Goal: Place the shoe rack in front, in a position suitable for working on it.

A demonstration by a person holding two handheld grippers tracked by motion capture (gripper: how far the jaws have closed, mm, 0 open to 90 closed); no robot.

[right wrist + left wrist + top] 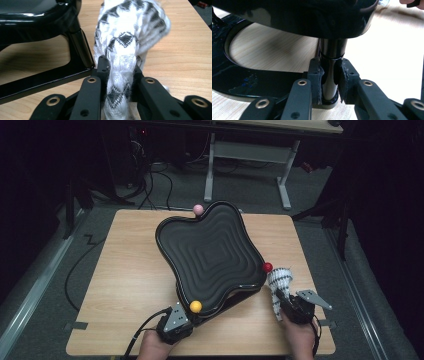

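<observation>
A glossy black wavy tray (212, 252) on a black stand rests on the wooden table (125, 285), with a pink ball (198, 209), a red ball (267, 267) and a yellow ball (195, 306) at its corners. My left gripper (330, 75) is shut on the stand's upright black post (332, 57) under the tray's near corner; it is also seen from above as the left gripper (175, 322). My right gripper (120, 68) is shut on a bunched white cloth with black pattern (130, 30), held beside the tray's right corner; from above the cloth (279, 281) rises from the right gripper (287, 307).
The stand's black base frame (45, 80) lies on the table left of the cloth, and its curved base (232, 80) shows in the left gripper view. Bare wood extends to the left of the tray. A white-legged desk (250, 155) and cables stand on the floor beyond.
</observation>
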